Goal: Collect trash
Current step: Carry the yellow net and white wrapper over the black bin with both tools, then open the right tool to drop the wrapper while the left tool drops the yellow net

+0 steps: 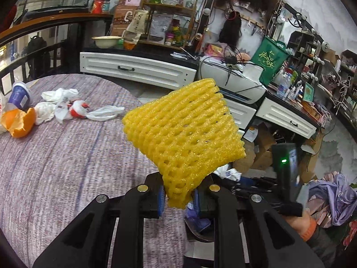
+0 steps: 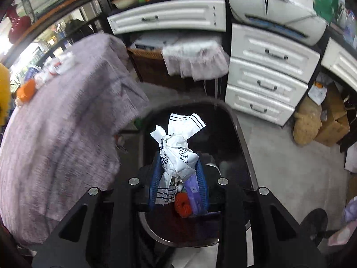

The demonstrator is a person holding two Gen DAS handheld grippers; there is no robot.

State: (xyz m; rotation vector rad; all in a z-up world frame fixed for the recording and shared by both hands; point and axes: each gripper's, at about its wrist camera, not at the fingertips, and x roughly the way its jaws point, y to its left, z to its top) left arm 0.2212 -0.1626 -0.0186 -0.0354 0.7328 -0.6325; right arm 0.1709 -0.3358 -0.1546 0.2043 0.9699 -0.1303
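Halfway-ish: left hand-held gripper [image 1: 178,197] pinching foam net [image 1: 183,125], right hand-held gripper [image 2: 178,192] clamping wrapper [image 2: 176,154] over bin [image 2: 242,138], cup [image 1: 20,95], peel [image 1: 19,121], bags [image 1: 67,105] left on table [image 1: 67,156].

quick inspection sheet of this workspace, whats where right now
surface: table with purple cloth, trash left at its far edge
job's things: yellow foam net in left tongs; crumpled white printed bag in right tongs above dark bin; orange peel, blue cup and white bags on table
clutter: cardboard boxes on floor
grippers: both shut on their items
cables: black cords over white machine
surroundings: white drawers, crowded shelves
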